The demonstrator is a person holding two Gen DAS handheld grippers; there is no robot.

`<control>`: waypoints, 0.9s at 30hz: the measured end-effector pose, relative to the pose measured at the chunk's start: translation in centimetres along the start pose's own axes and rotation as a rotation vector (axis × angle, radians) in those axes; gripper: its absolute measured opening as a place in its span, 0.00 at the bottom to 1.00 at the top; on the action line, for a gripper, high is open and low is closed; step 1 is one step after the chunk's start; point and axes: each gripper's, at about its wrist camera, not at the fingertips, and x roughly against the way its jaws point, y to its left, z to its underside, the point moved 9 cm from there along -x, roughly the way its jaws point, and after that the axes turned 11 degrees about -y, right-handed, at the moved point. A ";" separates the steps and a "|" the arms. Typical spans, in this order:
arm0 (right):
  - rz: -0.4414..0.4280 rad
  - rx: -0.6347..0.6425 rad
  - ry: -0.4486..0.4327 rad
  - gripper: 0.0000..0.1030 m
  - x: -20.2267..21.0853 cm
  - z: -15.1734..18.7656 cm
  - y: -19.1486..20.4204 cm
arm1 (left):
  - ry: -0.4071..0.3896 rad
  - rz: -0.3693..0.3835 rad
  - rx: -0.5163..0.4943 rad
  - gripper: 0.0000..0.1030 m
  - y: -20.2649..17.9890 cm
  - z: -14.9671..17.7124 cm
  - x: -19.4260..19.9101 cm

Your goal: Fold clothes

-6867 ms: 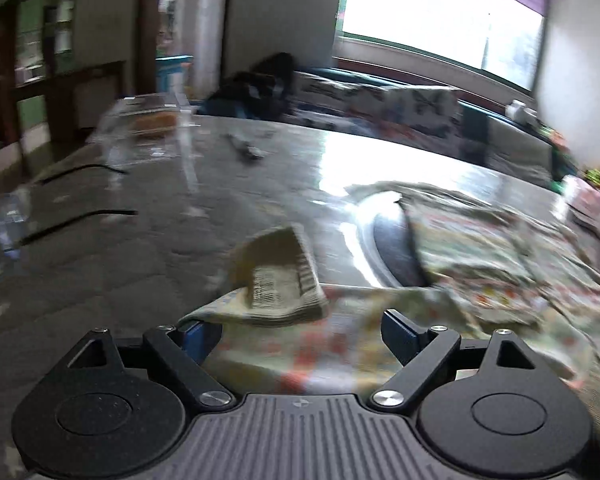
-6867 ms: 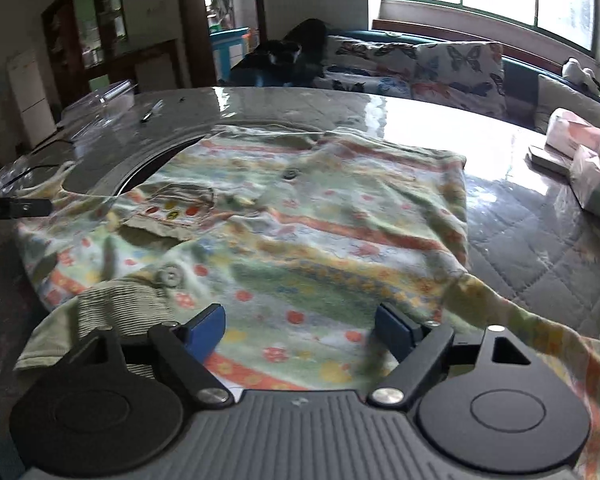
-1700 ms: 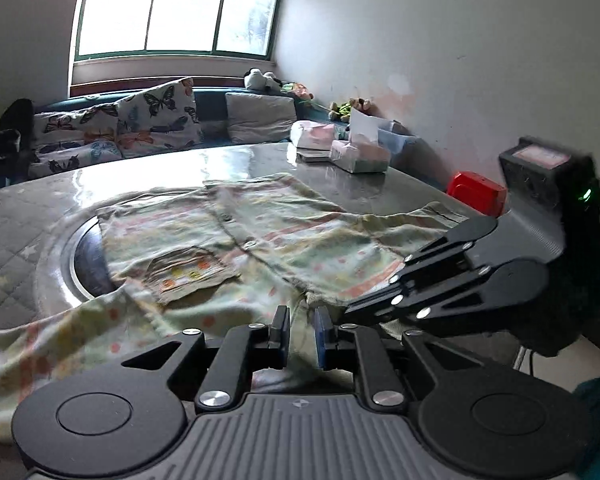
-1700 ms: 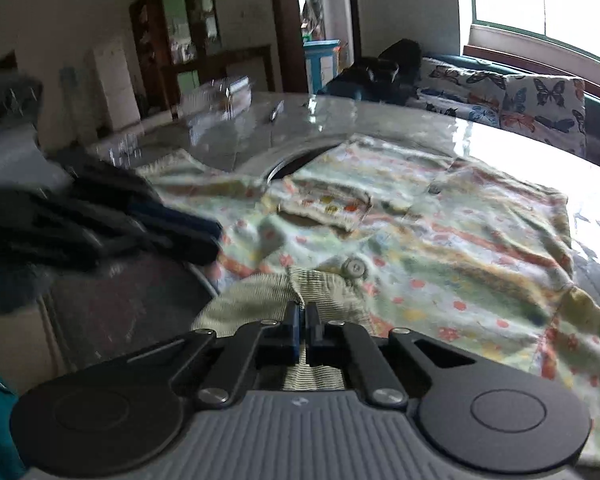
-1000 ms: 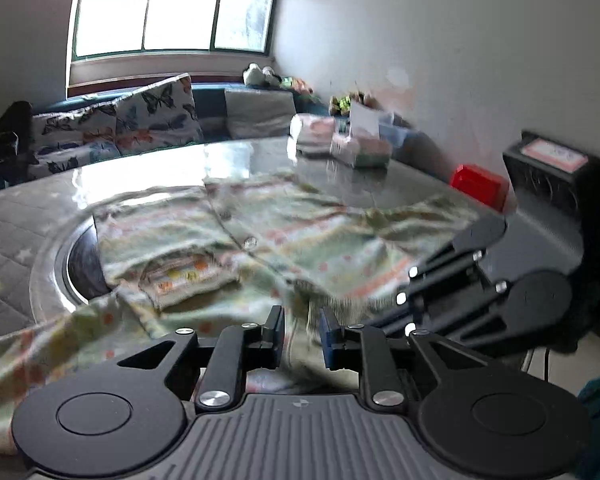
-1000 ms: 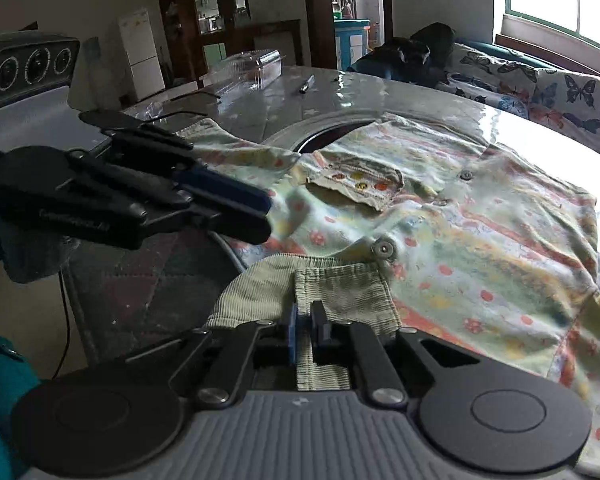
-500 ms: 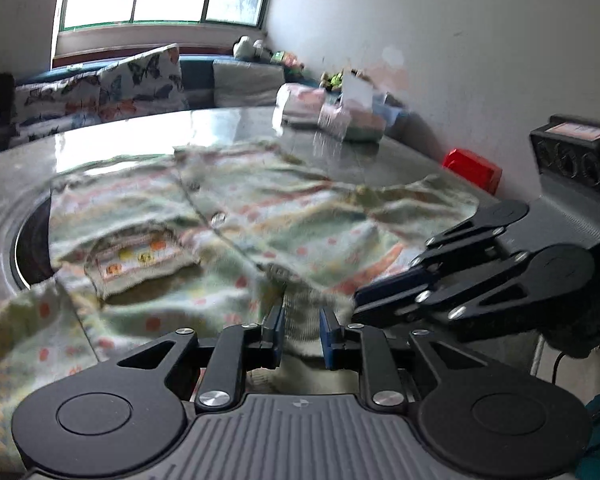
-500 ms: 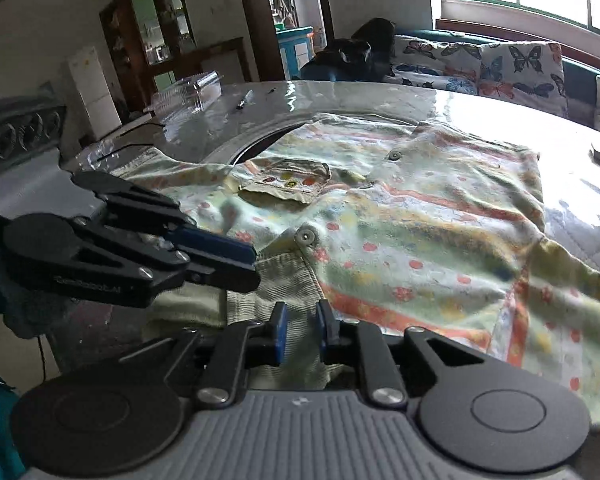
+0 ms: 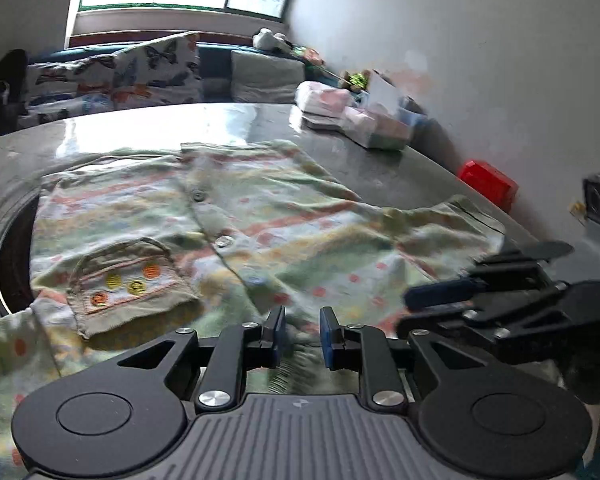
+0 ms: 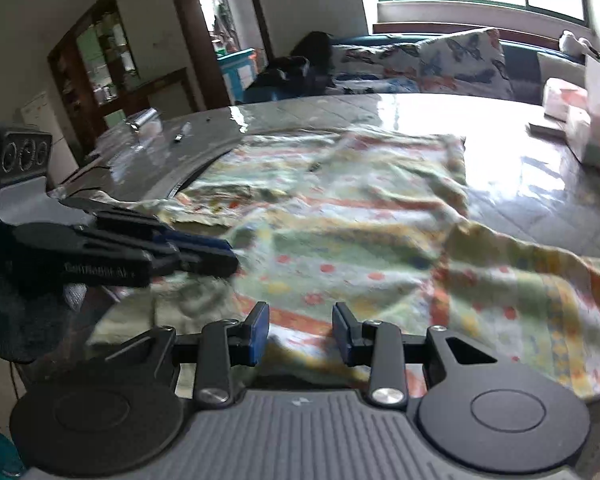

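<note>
Cotton-looking printed shirt (image 9: 260,216) spread front-up on marble table (image 9: 384,168), buttons showing. Likely light, limp, slides easily; pinch collar edge or sleeve hem. Left gripper (image 9: 302,336) and right gripper (image 10: 300,334) both parted, holding nothing.

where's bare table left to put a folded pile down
Bare table lies between the shirt and the tissue packs, and past the shirt's far edge toward the sofa. The near edge is crowded by both grippers.
</note>
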 end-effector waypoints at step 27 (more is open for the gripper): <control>0.764 -0.300 -0.210 0.53 11.6 1.4 -24.7 | -0.073 -0.092 -0.012 0.69 0.1 -2.2 1.4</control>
